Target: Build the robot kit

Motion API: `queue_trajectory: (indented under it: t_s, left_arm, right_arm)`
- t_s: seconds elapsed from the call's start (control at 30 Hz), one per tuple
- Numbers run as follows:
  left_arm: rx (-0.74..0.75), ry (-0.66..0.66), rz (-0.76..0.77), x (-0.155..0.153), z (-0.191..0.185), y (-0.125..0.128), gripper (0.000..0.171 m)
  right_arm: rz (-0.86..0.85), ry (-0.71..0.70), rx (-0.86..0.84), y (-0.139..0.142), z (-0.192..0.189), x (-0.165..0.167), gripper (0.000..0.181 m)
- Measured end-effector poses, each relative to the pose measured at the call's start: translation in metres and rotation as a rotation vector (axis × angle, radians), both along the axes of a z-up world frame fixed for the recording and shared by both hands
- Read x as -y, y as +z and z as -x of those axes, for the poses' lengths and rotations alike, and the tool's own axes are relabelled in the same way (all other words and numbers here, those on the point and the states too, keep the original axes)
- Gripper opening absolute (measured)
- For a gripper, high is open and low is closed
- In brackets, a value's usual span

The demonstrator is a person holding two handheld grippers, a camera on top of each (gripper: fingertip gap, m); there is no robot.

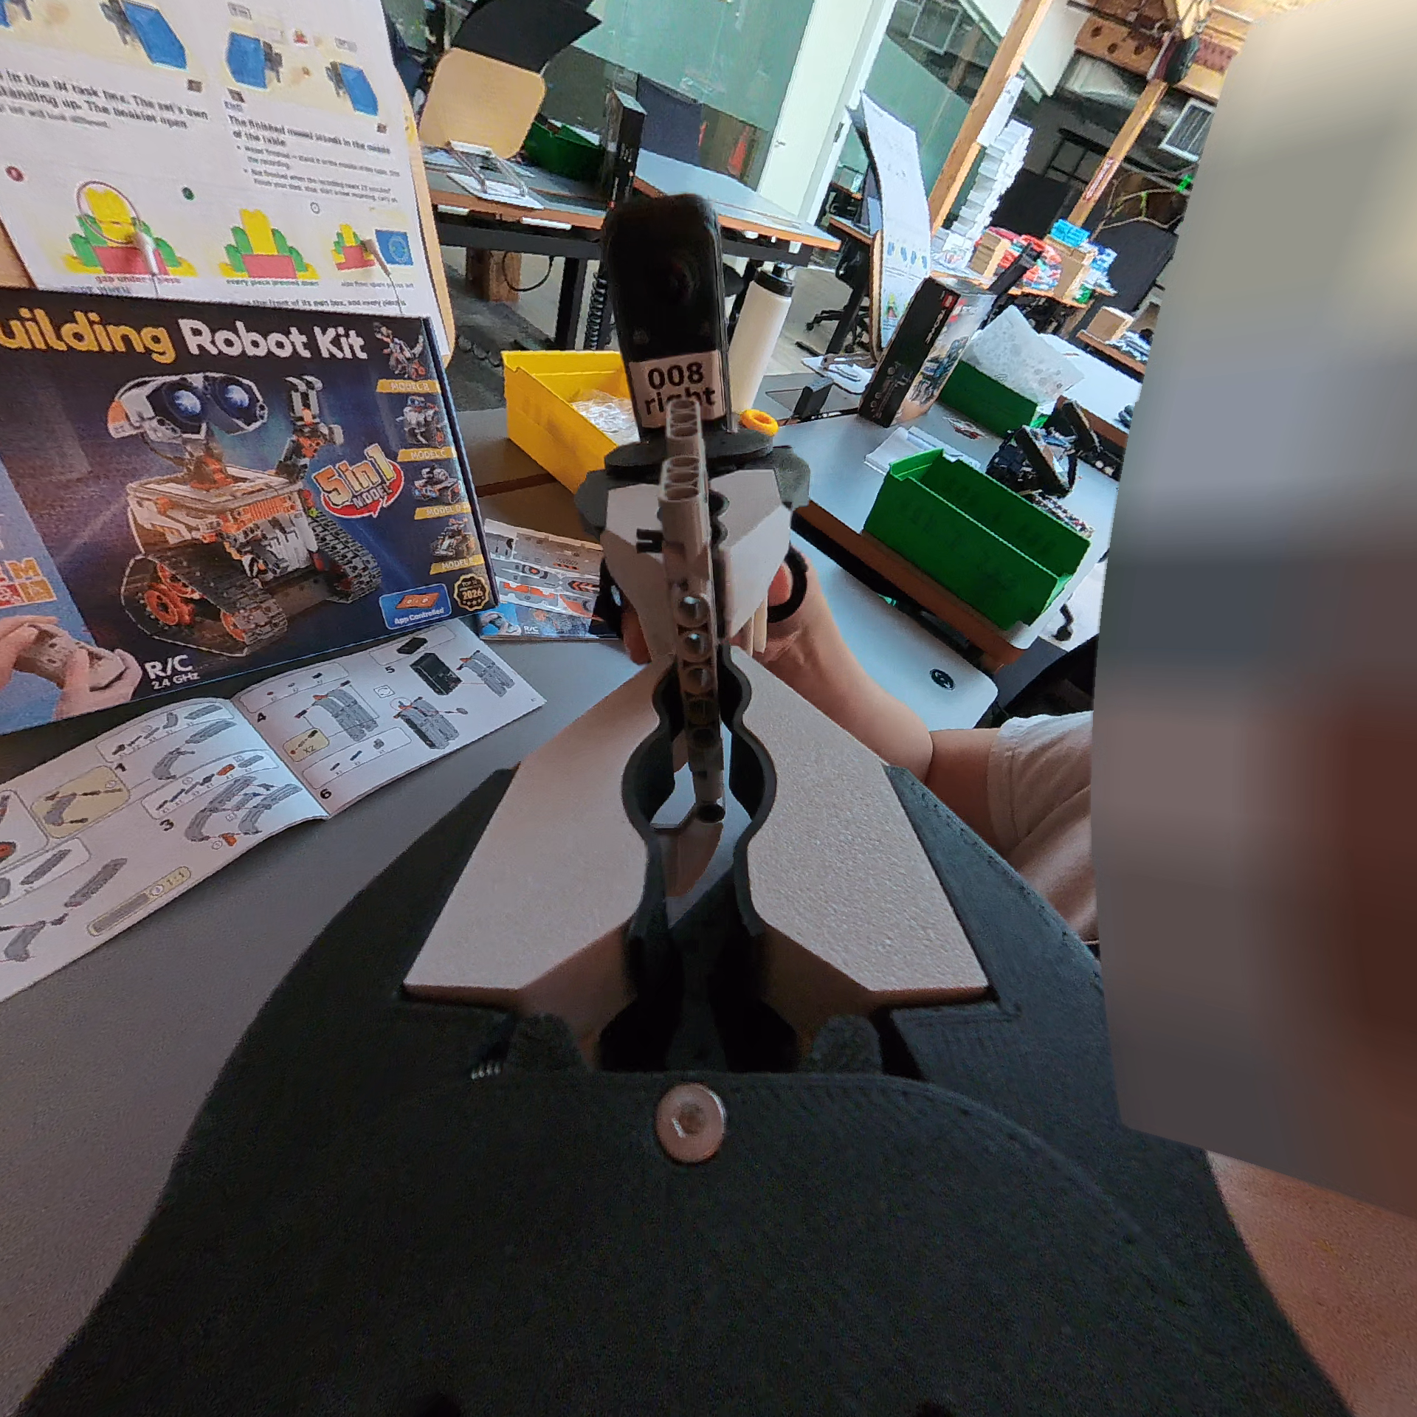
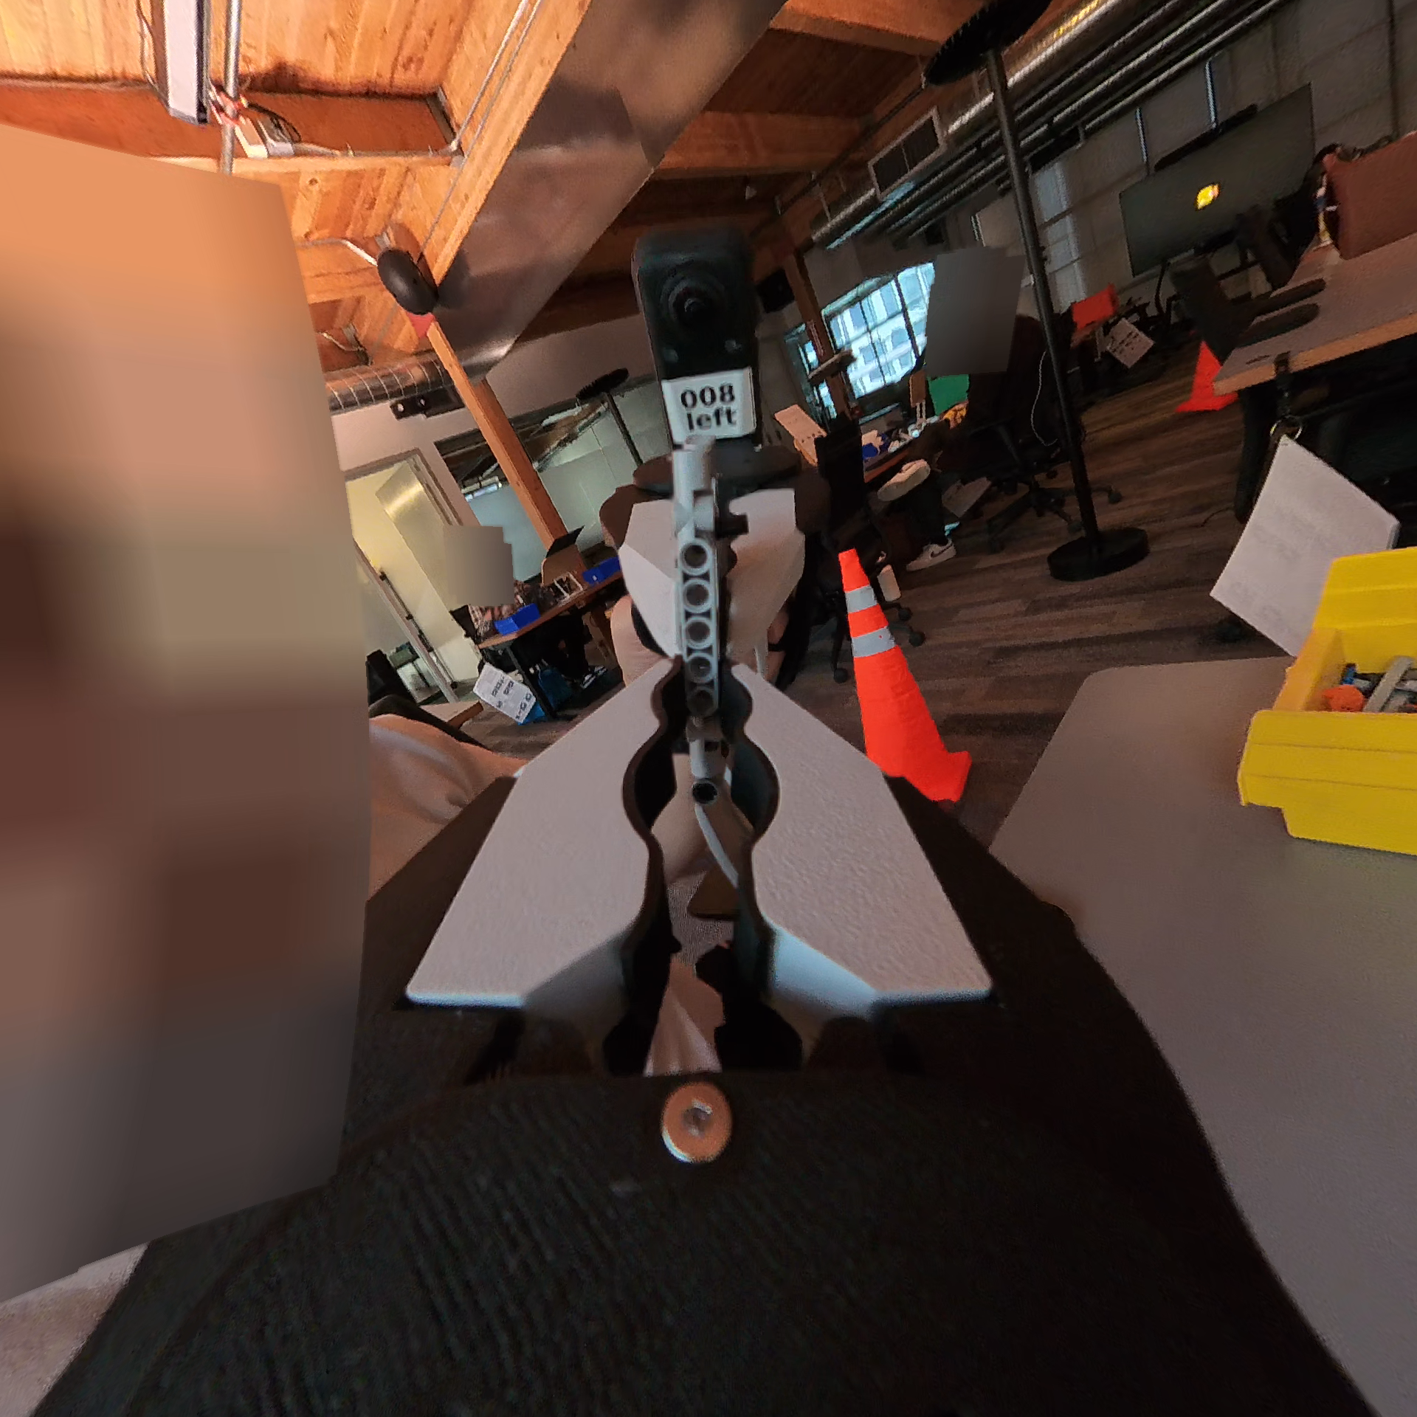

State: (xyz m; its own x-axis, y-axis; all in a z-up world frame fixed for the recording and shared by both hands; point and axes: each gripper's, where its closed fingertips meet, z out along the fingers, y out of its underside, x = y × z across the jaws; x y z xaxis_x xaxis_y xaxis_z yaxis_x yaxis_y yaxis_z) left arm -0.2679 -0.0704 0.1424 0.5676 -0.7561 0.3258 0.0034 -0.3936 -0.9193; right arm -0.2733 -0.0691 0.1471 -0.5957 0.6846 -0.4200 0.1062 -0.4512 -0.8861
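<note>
We had both tools clamped on one grey holed beam (image 1: 690,613), left tool (image 1: 694,736) and right tool (image 2: 701,713) facing, steadying it above the desk (image 1: 192,1035).

- Left gripper (image 1: 694,736), frame centre, clamps a long grey perforated plastic beam (image 1: 690,598).
- Right gripper (image 1: 694,537) above grips the beam's far end.
- Open instruction booklet (image 1: 230,767) lies lower left.

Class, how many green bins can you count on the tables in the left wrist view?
2: a near bin right of the right claw, and a far bin behind it. Others may be hidden.
</note>
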Motion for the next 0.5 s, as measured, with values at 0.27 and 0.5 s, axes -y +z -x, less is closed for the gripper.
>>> queue_trajectory:
  t_s: [0.27, 0.5]
  left_arm:
    - [-0.023, -0.004, 0.001, 0.004, -0.001, 0.002, 0.005]
    - [-0.024, -0.01, -0.011, 0.0077, -0.0013, 0.0045, 0.005]
  right_arm:
    - [-0.006, 0.006, -0.02, 0.0035, -0.001, 0.0033, 0.005]
    - [0.058, 0.055, -0.029, 0.007, -0.0016, 0.0067, 0.007]
